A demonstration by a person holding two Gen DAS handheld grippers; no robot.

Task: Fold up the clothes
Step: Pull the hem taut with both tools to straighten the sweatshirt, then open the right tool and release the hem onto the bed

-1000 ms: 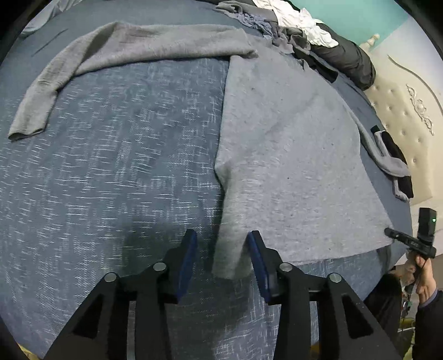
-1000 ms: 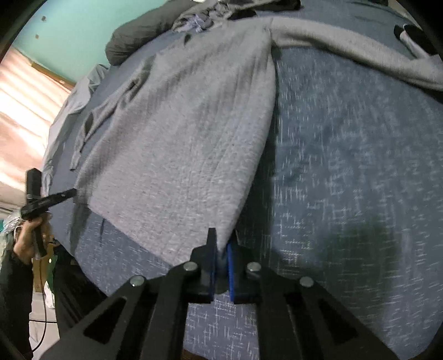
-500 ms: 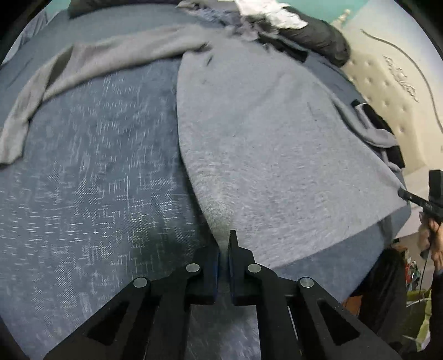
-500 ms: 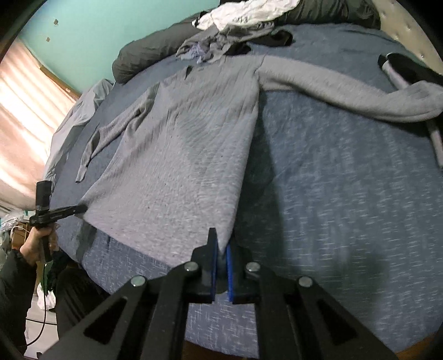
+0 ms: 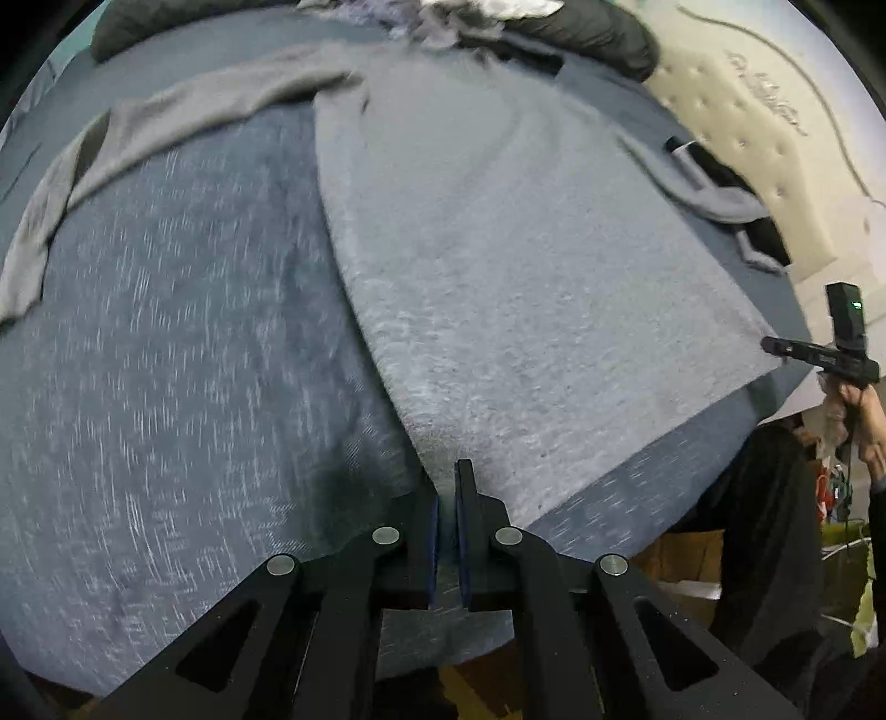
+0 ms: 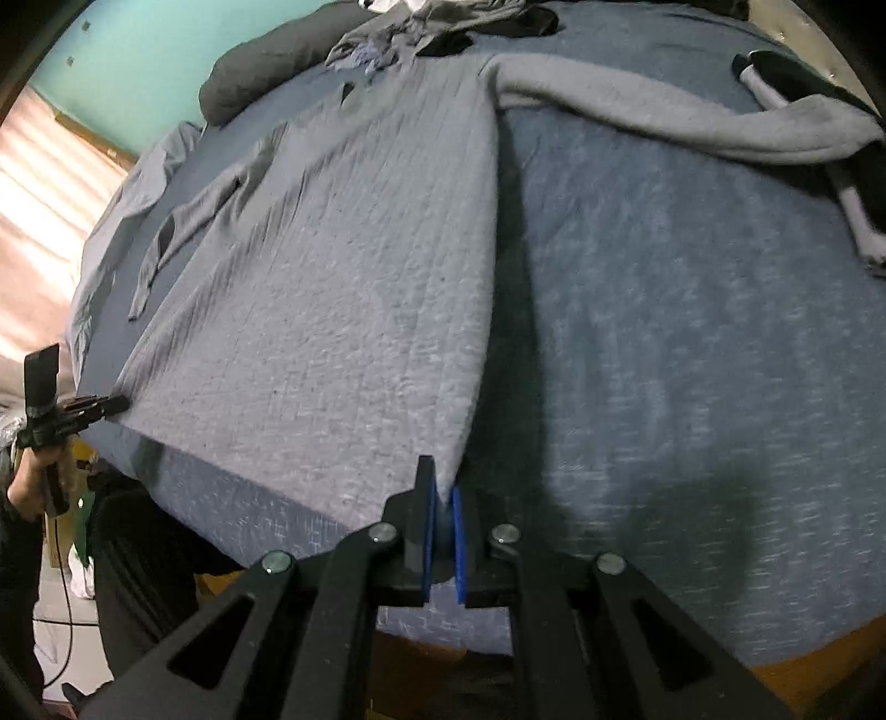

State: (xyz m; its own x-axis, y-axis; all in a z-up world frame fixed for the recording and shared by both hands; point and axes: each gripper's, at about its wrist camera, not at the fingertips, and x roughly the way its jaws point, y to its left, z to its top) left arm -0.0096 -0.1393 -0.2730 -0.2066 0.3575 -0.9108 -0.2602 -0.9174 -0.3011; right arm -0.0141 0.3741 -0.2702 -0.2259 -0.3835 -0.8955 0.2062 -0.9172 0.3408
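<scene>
Across blue bedspread (image 5: 166, 387), grey sweater (image 5: 526, 288) spread flat, sleeves out to either side, collar toward clothes pile (image 6: 432, 27) at far edge. Left gripper (image 5: 447, 501) clamped tight on one bottom hem corner, cloth pinched between blue pads. Right gripper (image 6: 441, 498) likewise closed on opposite hem corner, fabric rising in a taut ridge from its pads. Hem stretched between both grippers, near bed's front edge.

Left gripper (image 5: 447, 493) now on sweater (image 5: 531, 288) corner
</scene>
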